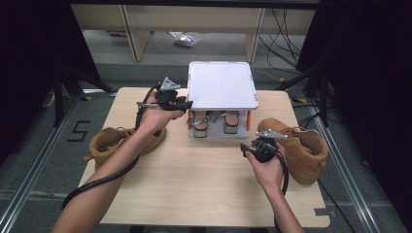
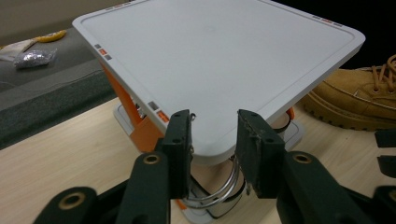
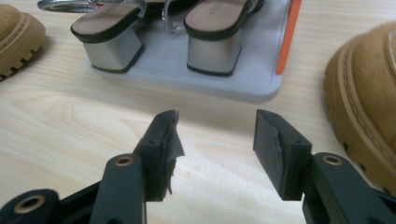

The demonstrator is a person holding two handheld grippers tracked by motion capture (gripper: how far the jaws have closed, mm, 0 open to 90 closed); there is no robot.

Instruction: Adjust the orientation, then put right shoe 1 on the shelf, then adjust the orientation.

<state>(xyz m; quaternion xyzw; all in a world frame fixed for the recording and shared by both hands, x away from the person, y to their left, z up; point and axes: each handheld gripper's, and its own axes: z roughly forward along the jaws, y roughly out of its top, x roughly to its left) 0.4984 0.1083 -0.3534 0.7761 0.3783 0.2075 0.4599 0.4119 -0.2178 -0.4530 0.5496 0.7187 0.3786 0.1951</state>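
Note:
A small shoe rack with a white top [image 1: 221, 85] [image 2: 224, 56], orange posts and a grey base [image 3: 187, 77] stands at the far middle of the table. On its lower shelf is a pair of block-heeled sandals [image 1: 216, 122] [image 3: 112, 42], heels facing me. My left gripper [image 1: 187, 104] [image 2: 214, 135] hovers open at the rack's left near corner, with nothing pressed between its pads. My right gripper [image 1: 248, 145] [image 3: 217, 135] stands open low over the bare table in front of the rack.
One tan boot [image 1: 114, 141] lies at the table's left edge, under my left forearm. A second tan boot [image 1: 303, 148] [image 3: 369, 102] [image 2: 364, 98] lies just right of my right gripper. The wooden table [image 1: 204, 184] is bare near me. Cables and furniture legs lie beyond it.

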